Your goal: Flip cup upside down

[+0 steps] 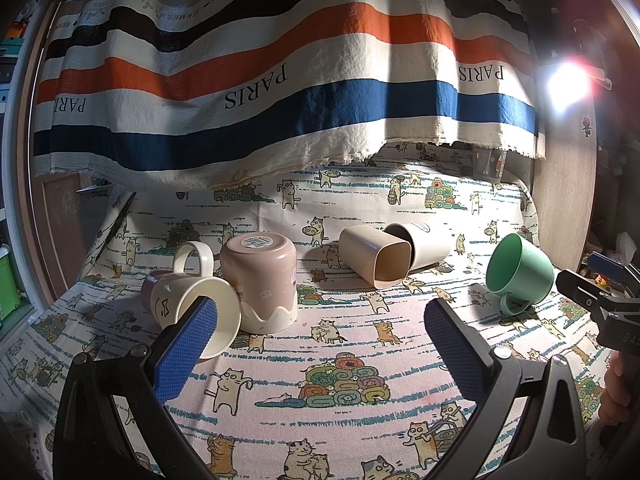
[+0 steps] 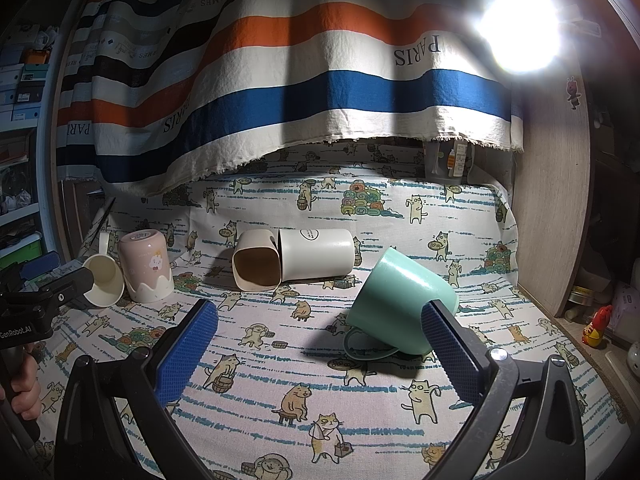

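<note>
A green mug [image 2: 404, 304] lies on its side on the cat-print cloth, handle down toward me; it also shows in the left wrist view [image 1: 520, 274]. My right gripper [image 2: 320, 334] is open and empty, its right finger just in front of the mug's right side. A cream mug [image 1: 196, 312] lies on its side, mouth toward me, behind my left finger. A pink cup [image 1: 262, 280] stands upside down beside it. My left gripper [image 1: 320, 334] is open and empty. A beige square cup [image 1: 376, 256] and a white cup [image 1: 424, 244] lie on their sides further back.
A striped PARIS cloth [image 1: 280, 92] hangs over the back. A wooden side panel [image 2: 552, 216] bounds the right. A bright lamp [image 2: 520, 28] glares at upper right. Shelves with boxes [image 2: 24, 80] stand at left. Small items [image 2: 596, 324] sit beyond the right edge.
</note>
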